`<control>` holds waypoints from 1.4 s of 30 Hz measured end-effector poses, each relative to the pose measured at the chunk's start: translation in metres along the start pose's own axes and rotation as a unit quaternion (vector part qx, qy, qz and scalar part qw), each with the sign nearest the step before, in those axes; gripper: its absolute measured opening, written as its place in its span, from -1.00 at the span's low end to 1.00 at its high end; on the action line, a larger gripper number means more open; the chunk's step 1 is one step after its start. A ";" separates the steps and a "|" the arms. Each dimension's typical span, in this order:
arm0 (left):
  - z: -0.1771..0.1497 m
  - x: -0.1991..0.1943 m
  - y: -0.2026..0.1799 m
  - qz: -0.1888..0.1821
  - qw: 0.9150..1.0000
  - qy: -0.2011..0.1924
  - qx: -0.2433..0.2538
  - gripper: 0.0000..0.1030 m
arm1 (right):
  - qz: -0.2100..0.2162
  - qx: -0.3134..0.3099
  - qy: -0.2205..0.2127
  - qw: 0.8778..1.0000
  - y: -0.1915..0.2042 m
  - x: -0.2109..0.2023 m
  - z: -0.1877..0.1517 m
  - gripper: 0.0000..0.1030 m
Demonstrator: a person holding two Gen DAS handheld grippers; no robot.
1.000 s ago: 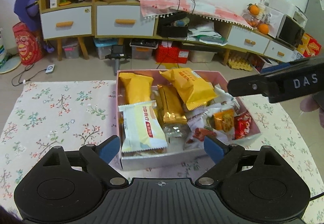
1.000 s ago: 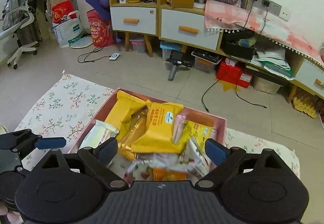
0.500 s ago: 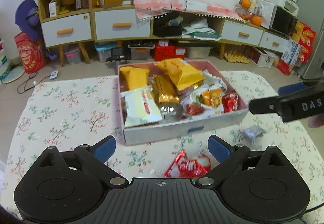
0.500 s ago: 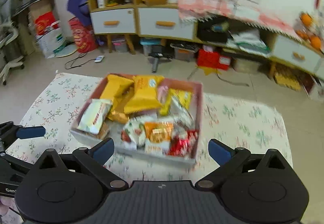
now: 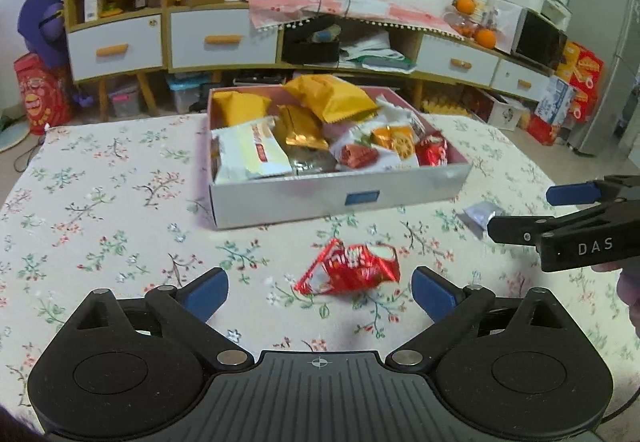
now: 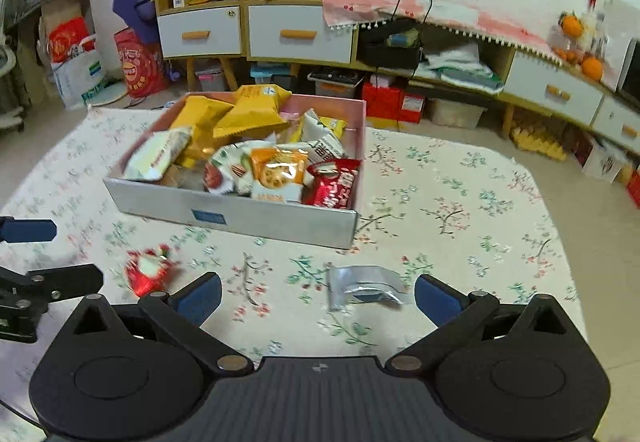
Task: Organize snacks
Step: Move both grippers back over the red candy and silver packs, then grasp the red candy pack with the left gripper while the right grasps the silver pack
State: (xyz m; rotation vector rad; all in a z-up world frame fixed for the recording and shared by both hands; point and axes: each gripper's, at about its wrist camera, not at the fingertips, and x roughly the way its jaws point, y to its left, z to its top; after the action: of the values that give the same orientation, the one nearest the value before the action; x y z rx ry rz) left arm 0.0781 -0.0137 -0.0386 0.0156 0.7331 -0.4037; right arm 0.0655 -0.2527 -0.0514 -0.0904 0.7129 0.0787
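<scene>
- The snack box (image 5: 336,202) stood on the flowered cloth (image 5: 100,210) well ahead of both claws, already packed with yellow, white, orange and red packets; most of the sorting looked done.
- The left gripper (image 5: 320,292) was spread wide and empty, with the red wrapped snack (image 5: 348,270) lying on the cloth just ahead of its fingertips, between their lines.
- The right gripper (image 6: 318,294) was opening to its widest, and the silver packet (image 6: 362,284) lay loose on the cloth between its pads, untouched.
- Those two loose pieces seemed to be all that was left to box.
- Writing: "DAS" showed in white on the right gripper's side in the left view; the packets' print, including a blue label on the box front, was too small to read.
</scene>
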 end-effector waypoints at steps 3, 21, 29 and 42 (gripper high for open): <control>-0.010 0.008 -0.003 0.002 1.000 0.005 0.009 0.93 | 0.009 -0.005 -0.009 1.000 -0.002 0.003 -0.013 0.52; -0.028 0.037 -0.023 -0.001 1.000 -0.009 0.028 0.97 | 0.005 0.038 0.006 0.999 -0.040 0.036 -0.054 0.52; -0.021 0.046 -0.023 -0.009 1.000 -0.020 0.018 0.93 | 0.003 0.042 -0.018 0.999 -0.043 0.048 -0.047 0.52; -0.014 0.048 -0.022 -0.002 0.999 -0.031 0.029 0.20 | -0.006 0.047 -0.020 0.999 -0.043 0.062 -0.033 0.52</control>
State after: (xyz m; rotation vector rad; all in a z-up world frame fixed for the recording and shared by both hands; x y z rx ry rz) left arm 0.0935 -0.0492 -0.0776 0.0553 0.6612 -0.4275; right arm 0.0953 -0.2964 -0.1142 -0.0028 0.6742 0.0345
